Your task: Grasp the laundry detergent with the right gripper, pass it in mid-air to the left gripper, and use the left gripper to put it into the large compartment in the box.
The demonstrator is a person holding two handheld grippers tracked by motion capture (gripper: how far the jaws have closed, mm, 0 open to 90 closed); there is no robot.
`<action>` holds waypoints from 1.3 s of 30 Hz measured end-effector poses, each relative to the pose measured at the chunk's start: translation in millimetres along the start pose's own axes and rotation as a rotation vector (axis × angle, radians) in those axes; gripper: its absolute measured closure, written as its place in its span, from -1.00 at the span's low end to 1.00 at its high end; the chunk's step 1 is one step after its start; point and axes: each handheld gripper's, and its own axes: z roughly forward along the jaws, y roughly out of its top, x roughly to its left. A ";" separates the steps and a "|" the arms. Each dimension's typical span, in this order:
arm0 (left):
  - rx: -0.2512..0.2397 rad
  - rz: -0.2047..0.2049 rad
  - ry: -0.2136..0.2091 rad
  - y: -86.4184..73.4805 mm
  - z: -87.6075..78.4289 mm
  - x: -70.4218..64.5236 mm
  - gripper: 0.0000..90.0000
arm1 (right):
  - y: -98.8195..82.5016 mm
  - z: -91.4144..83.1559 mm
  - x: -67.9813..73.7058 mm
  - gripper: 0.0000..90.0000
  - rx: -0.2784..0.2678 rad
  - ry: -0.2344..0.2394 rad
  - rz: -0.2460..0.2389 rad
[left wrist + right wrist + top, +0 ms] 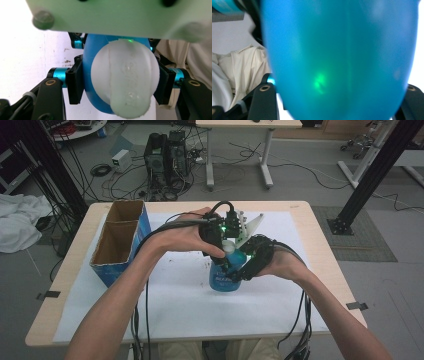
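While both forearms reach in from the near edge and bend toward the middle of the bench (300, 215), the two hands meet over a blue bottle (223, 279) standing upright on the white sheet (175, 305). The left hand (192, 237) comes across from the left with its wrist turned inward, holding the left tool (226, 251) down over the bottle's top. In the left gripper view, its black jaws sit tight against either side of the bottle's white cap (125, 77), clamped on it. The right hand (280, 262) angles in from the right, lower down, with the right tool (239, 272) at the bottle's body. In the right gripper view the blue body looms blurred between the jaws, and I cannot tell whether they grip it. An open cardboard box (121, 240) with two compartments stands well apart at the bench's left side. Small dark specks dot the sheet near the bottle. Cables trail from both tools toward the near edge.
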 end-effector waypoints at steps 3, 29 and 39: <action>-0.001 0.000 0.002 -0.2 -0.5 0.3 -0.15 | 3.2 -1.3 -0.6 -0.28 -0.020 0.008 -0.013; -0.012 -0.001 0.000 -4.1 -9.6 -6.7 -0.15 | -3.8 -4.1 2.3 -0.48 -0.003 -0.009 0.028; -0.010 -0.004 -0.001 -4.4 -10.1 -6.8 -0.15 | -3.8 -4.4 4.6 -0.50 0.002 -0.001 0.024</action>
